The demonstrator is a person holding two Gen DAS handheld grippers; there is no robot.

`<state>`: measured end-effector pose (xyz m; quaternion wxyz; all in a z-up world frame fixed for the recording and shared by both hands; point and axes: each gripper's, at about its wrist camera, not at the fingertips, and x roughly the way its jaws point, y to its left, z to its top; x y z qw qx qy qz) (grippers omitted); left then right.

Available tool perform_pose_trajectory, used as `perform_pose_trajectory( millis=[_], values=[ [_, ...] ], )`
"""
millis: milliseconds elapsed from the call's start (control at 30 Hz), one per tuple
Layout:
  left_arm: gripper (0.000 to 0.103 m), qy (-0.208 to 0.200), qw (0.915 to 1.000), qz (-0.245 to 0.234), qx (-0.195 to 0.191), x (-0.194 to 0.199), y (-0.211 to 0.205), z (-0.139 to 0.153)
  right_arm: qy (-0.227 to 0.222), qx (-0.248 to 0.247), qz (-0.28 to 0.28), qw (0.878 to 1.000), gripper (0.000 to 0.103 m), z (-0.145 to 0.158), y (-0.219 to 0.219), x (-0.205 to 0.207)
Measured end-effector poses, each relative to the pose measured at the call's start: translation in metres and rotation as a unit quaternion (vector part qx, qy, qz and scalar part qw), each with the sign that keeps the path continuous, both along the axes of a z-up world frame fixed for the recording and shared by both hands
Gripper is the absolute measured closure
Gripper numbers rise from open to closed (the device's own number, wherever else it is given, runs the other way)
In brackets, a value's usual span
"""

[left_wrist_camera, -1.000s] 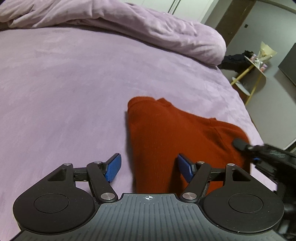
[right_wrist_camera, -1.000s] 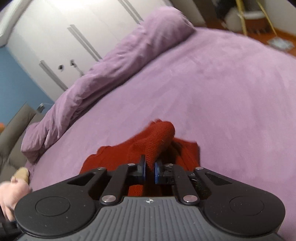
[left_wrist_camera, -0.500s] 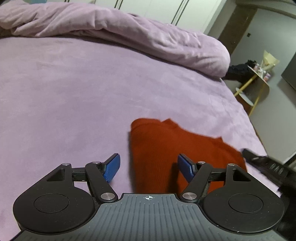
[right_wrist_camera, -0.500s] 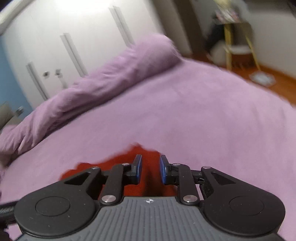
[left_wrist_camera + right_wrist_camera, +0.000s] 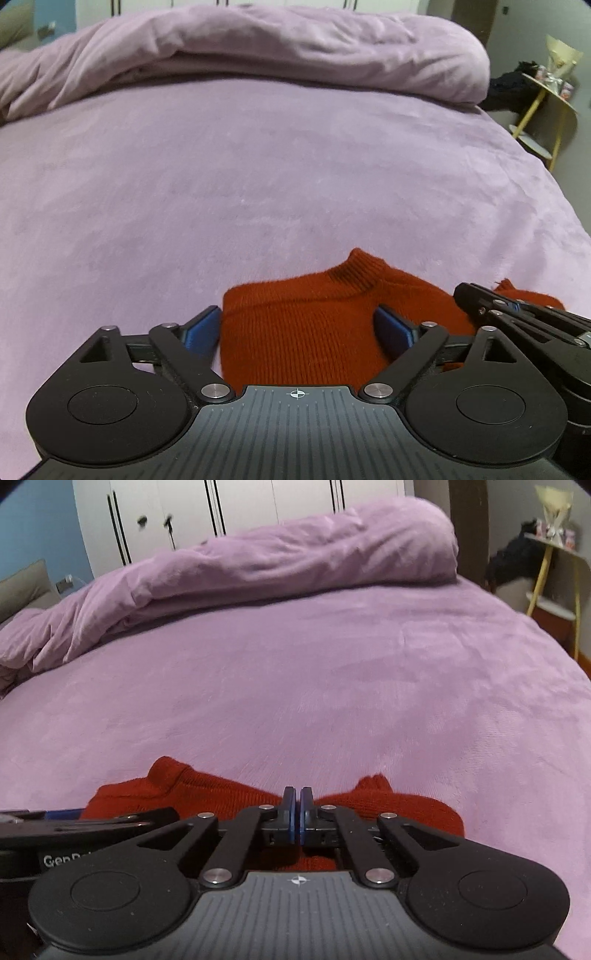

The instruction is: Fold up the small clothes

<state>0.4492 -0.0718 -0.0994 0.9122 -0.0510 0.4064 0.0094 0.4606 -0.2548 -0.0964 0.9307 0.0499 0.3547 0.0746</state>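
A red knitted sweater (image 5: 306, 336) is seen lying on the purple bed (image 5: 258, 177), low in the frame of both wrist views, with its ribbed collar pointing up the picture. It appears to have been gathered into a compact shape, though its lower part is hidden behind the gripper bodies, so the number of folds made cannot be told. The left gripper (image 5: 299, 330) is held over the garment, its jaws having just been opening to nearly full width, with the knit between them but not pinched. The right gripper (image 5: 297, 814) has its jaws brought fully together; no cloth is seen caught between them. At the lower right of the right view a part of the sweater, perhaps a sleeve, is still spread sideways, so further folding is judged to remain.
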Motion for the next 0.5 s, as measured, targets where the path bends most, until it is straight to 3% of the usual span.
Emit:
perform_pose_trajectory(
  millis=[100,233,300,367,500],
  values=[
    [0.006,-0.018,0.9995,0.007,-0.026,-0.006,0.009,-0.008,-0.03,0.022,-0.005,0.999,0.103,-0.011,-0.007,-0.005],
    [0.006,-0.017,0.9997,-0.004,-0.015,-0.019,0.01,0.0,-0.036,0.103,-0.011,0.994,0.103,-0.008,-0.028,-0.008],
    [0.006,-0.012,0.9998,-0.007,-0.016,-0.033,0.015,0.005,-0.034,0.11,-0.012,0.993,0.103,-0.003,-0.031,-0.015],
    [0.008,-0.012,0.9992,-0.004,-0.039,-0.053,0.025,0.012,-0.027,0.098,0.002,0.995,0.103,0.004,-0.025,-0.026],
    [0.01,-0.009,0.9923,-0.003,-0.124,-0.11,0.046,0.025,-0.007,0.07,0.033,0.997,0.102,0.023,-0.019,-0.077]
  ],
)
